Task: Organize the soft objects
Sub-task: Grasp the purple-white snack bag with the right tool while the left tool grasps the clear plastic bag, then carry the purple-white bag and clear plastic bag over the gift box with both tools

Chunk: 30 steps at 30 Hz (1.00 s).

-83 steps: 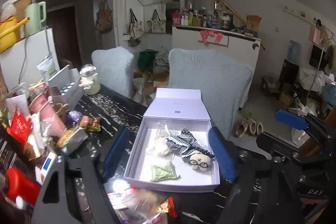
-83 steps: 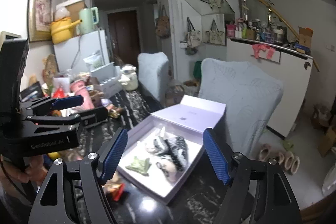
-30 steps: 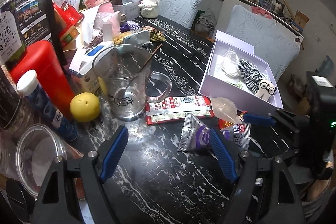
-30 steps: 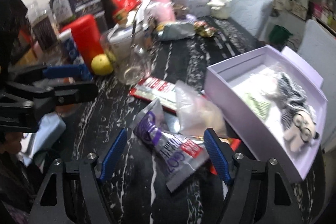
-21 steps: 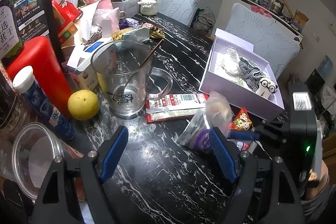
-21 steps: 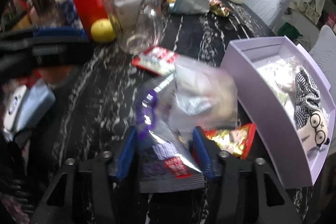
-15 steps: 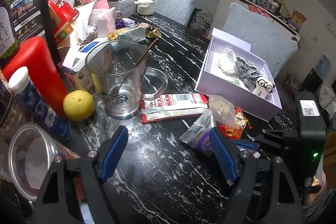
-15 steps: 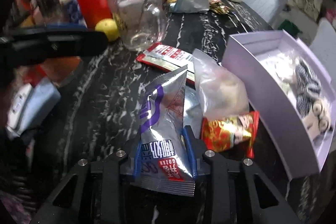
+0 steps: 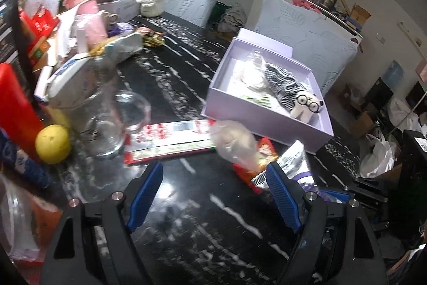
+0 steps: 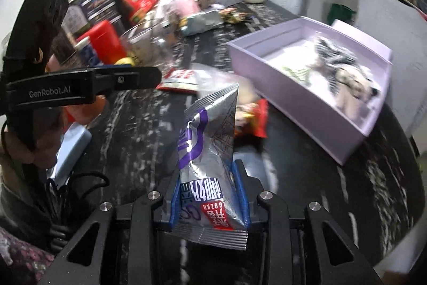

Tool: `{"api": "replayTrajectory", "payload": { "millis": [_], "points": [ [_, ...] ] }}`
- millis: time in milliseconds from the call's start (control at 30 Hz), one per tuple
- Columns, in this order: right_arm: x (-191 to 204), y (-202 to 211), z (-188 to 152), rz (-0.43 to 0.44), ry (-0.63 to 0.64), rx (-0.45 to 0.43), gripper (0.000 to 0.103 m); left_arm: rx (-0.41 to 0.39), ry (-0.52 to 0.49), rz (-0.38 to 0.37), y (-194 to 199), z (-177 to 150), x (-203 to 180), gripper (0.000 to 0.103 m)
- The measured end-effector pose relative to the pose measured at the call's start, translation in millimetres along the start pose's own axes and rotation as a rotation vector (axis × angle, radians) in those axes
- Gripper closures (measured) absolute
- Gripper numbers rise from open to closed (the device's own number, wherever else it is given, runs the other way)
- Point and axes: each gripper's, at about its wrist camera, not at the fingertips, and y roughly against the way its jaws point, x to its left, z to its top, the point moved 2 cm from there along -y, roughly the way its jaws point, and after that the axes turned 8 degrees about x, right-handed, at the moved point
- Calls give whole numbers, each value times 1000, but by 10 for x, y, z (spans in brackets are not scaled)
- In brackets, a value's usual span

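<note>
Cluttered black marble table (image 9: 186, 218) in a living room, lavender box (image 10: 307, 98) at two o'clock. Right gripper (image 10: 209, 194) clamps a crinkled silver-purple snack packet (image 10: 208, 140); left gripper (image 9: 213, 194) gapes wide, holding nothing.

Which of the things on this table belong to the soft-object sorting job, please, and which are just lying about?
Job: silver snack packet in the right gripper, clear bag, red packet, lilac box, plush doll.

Lying about: glass mug, lemon, red canister.
</note>
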Motion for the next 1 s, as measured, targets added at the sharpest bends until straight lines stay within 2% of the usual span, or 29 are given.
{"api": "replayTrajectory", "payload": {
  "millis": [300,633,767,800,833,933,1000],
  "points": [
    [-395,141,-52,-42,-78,-26,69,32,-20,4,-369,211,-269,24],
    [-659,57,-101,-45,-133,-14,69,101,-19,60,-870,358,-319,24],
    [-725,35,-124,-49,-149,-6,69,110,-23,59,-990,346,-336,24],
    [-737,35,-128,-50,-152,-6,69,107,-23,64,-1013,344,-337,27],
    [-744,39,-134,-50,-154,-7,69,103,-22,67,-1025,340,-331,40],
    [-759,53,-150,-51,-162,-12,69,81,-12,38,-1014,341,-321,60],
    [-767,65,-159,-52,-167,-16,69,72,-20,43,-989,341,-338,64]
  ]
}}
